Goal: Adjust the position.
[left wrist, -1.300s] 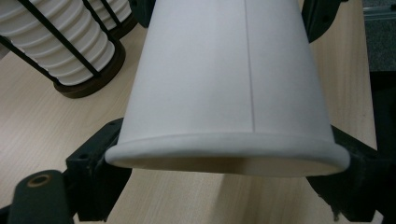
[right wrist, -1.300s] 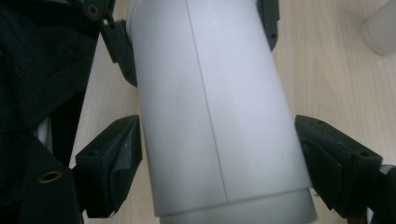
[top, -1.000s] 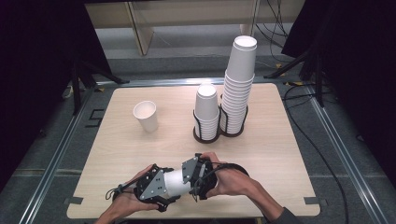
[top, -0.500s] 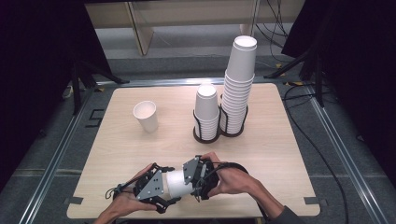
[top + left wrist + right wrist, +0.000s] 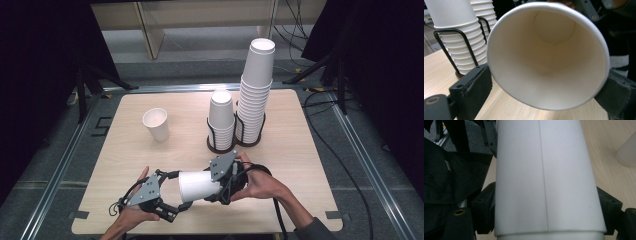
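A white paper cup [image 5: 197, 185] lies on its side in the air over the table's near edge, between both hands. My right gripper [image 5: 210, 186] is shut on its base end; in the right gripper view the cup's wall [image 5: 546, 177] sits between the two jaws of that gripper [image 5: 546, 215]. My left gripper [image 5: 171, 195] faces the cup's mouth. Its jaws have just been opening, and the cup's rim [image 5: 549, 62] stands between the jaws of the left gripper [image 5: 546, 100], which are spread.
A single cup [image 5: 156, 124] stands upright at the table's left middle. Two black wire holders carry a short cup stack [image 5: 221, 120] and a tall cup stack [image 5: 256, 90] at the centre back. The wooden table [image 5: 300, 165] has metal rails around it.
The left gripper's jaws have spread apart off the cup. The right hand has drawn the cup a little to the right and up, away from the left gripper.
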{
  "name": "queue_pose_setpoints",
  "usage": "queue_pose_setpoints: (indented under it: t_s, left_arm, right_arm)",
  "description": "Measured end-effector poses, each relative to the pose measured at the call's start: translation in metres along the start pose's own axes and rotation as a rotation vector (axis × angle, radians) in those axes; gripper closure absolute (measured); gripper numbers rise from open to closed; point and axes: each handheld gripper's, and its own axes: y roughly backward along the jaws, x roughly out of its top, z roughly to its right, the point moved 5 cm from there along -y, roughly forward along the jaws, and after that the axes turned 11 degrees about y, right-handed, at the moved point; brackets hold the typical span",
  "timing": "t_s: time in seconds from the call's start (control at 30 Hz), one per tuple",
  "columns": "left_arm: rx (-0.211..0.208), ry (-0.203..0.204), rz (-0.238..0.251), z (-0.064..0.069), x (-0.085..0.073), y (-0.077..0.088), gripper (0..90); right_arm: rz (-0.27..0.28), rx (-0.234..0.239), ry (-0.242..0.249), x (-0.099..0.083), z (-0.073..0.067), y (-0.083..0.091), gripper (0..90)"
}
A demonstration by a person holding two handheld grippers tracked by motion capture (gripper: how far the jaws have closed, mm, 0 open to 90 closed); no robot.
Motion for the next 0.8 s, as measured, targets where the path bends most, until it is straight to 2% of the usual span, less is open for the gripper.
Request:
queue_pose_setpoints:
  t_s: [0.03,0.1,0.13,0.17,0.23,0.3,0.33,0.43,0.6,0.63,0.8]
  left_arm:
    - [0.002,0.015,0.004,-0.001,0.0,0.0,6.9]
    - [0.008,0.03,0.004,-0.003,0.0,0.001,8.4]
    - [0.013,0.037,0.012,-0.003,0.0,0.001,9.8]
    - [0.013,0.043,0.019,-0.004,0.0,0.001,13.8]
    - [0.011,0.063,0.031,-0.004,0.001,0.001,12.9]
    - [-0.009,0.093,0.067,-0.004,0.003,0.0,14.4]
    - [0.0,0.097,0.055,-0.004,0.003,0.001,14.2]
    - [-0.007,0.132,0.075,-0.004,0.005,0.001,14.3]
    - [-0.045,0.178,0.12,-0.003,0.009,-0.001,11.1]
    - [-0.032,0.186,0.105,-0.003,0.008,0.0,10.5]
    - [-0.028,0.193,0.132,-0.001,0.011,-0.002,5.7]
  right_arm:
    - [0.0,0.0,-0.021,0.0,-0.001,0.002,23.3]
    - [0.011,-0.016,-0.01,-0.001,0.002,0.005,23.3]
    - [0.013,-0.023,-0.019,-0.002,0.003,0.007,23.3]
    - [0.039,-0.015,-0.049,-0.002,0.002,0.011,23.3]
    - [0.071,-0.027,-0.064,-0.003,0.005,0.015,23.3]
    - [0.089,-0.035,-0.07,-0.003,0.005,0.017,23.3]
    - [0.102,-0.035,-0.072,-0.002,0.006,0.018,23.3]
    - [0.117,-0.038,-0.07,-0.001,0.006,0.017,23.3]
    - [0.15,-0.041,-0.065,0.0,0.007,0.014,23.3]
    - [0.156,-0.036,-0.067,0.001,0.007,0.014,23.2]
    - [0.186,-0.015,-0.09,0.001,0.005,0.008,23.3]
